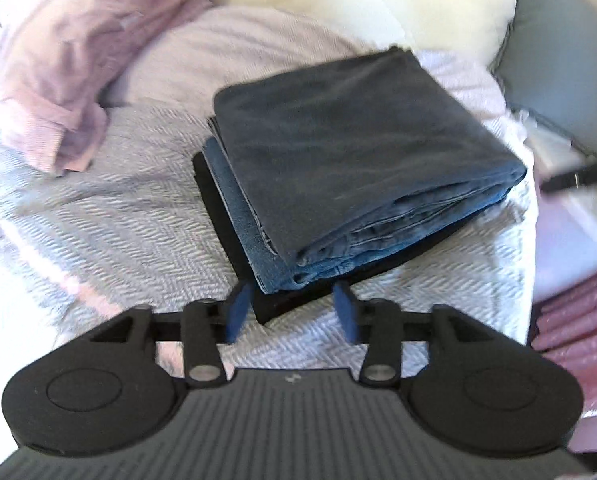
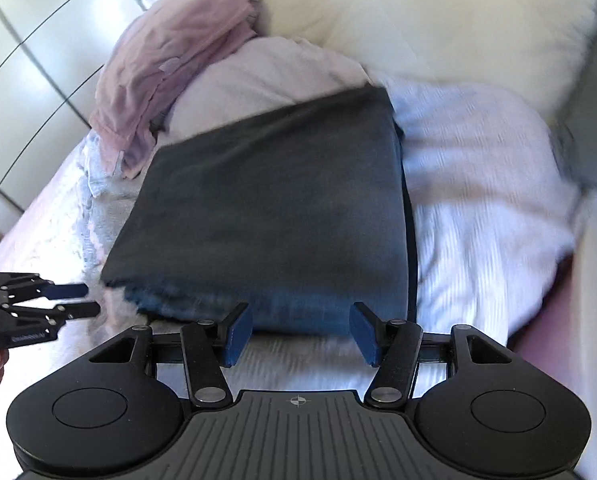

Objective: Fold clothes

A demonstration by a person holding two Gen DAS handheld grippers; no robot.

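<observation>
Folded dark garment (image 1: 350,148) atop a stack of folded jeans (image 1: 258,248) on the quilted bedspread (image 1: 98,220), pink cloth (image 1: 70,60) far left. Left gripper (image 1: 292,312) just short of the stack's near corner, fingers apart, empty. Right gripper (image 2: 300,334) at its near edge, likewise spread, holding nothing.

No text can be read; lettering on the left gripper (image 2: 72,300) is too small to make out.

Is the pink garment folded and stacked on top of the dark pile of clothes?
No, the pink garment lies crumpled on the bed beside the folded stack, whose top layer is dark grey-blue cloth.
</observation>
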